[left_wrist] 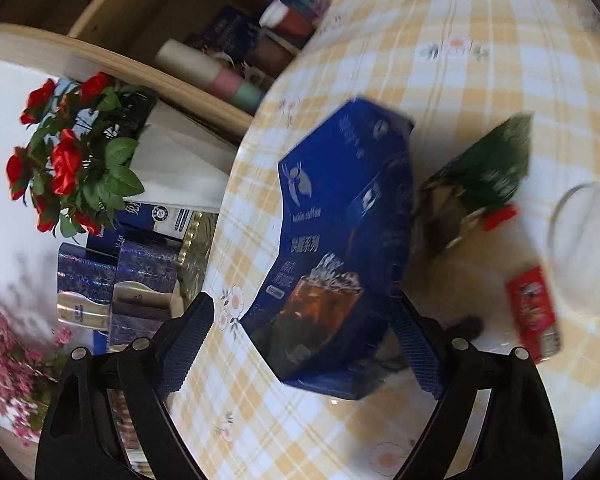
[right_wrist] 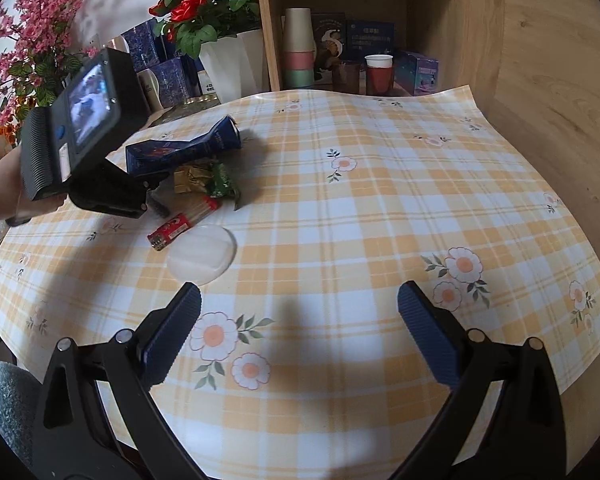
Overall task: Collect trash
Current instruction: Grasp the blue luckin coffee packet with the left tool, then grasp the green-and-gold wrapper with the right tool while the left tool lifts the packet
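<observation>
Blue box point(left_wrist: 340, 240): motion-blurred in the left wrist view, small print unreadable, lower right part hiding the table behind it; in the right wrist view its near end is hidden behind the left gripper point(right_wrist: 156, 184). Green wrapper point(left_wrist: 488, 168) and red packet point(left_wrist: 534, 312): smeared, lettering illegible. Clear round lid point(left_wrist: 584, 248): blurred.

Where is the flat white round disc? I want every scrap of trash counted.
The flat white round disc lies on the checked tablecloth, left of centre in the right wrist view, touching the small red packet, nearer the camera than the crushed blue carton.
</observation>
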`<action>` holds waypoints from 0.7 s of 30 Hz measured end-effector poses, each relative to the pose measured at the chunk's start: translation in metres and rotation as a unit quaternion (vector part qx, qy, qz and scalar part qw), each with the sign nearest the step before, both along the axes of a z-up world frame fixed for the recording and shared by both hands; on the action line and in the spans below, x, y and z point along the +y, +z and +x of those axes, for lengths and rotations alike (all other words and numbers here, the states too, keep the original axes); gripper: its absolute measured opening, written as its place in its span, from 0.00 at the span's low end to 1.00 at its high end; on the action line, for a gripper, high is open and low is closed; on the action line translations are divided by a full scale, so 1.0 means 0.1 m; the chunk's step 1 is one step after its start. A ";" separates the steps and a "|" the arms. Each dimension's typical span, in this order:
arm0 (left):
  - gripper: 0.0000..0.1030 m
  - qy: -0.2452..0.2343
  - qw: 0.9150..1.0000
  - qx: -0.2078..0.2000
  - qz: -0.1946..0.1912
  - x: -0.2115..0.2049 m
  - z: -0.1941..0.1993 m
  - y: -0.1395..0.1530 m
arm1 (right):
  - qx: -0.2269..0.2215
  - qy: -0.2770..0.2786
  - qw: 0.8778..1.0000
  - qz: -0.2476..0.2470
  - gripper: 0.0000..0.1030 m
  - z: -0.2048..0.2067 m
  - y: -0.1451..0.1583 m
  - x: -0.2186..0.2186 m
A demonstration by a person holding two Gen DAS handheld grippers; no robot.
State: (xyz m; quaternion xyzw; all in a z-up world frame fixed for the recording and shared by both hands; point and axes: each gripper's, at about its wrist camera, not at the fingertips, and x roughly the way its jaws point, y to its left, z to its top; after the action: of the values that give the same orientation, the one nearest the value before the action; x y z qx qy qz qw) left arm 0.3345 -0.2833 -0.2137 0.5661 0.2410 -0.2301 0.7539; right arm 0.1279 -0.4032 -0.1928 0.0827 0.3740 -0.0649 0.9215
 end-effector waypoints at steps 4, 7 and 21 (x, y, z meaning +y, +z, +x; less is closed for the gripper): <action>0.60 -0.029 0.998 -0.003 0.058 0.02 0.05 -0.13 | 0.006 0.005 1.000 0.010 0.94 0.05 -0.01 -0.03; 0.35 -0.021 0.998 0.013 0.064 0.08 0.12 -0.13 | 0.007 0.013 1.000 0.009 0.94 0.09 0.00 -0.01; 0.24 0.165 0.856 0.247 -0.422 1.96 0.46 0.99 | 0.017 0.108 0.994 -0.005 0.94 0.72 0.15 0.26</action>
State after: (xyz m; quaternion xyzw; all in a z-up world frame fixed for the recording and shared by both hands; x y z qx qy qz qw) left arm 0.3810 -0.0876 -0.1146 0.0698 0.3895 -0.3141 0.8630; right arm 0.2004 -0.3774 -0.1782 0.0358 0.3959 0.0315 0.9171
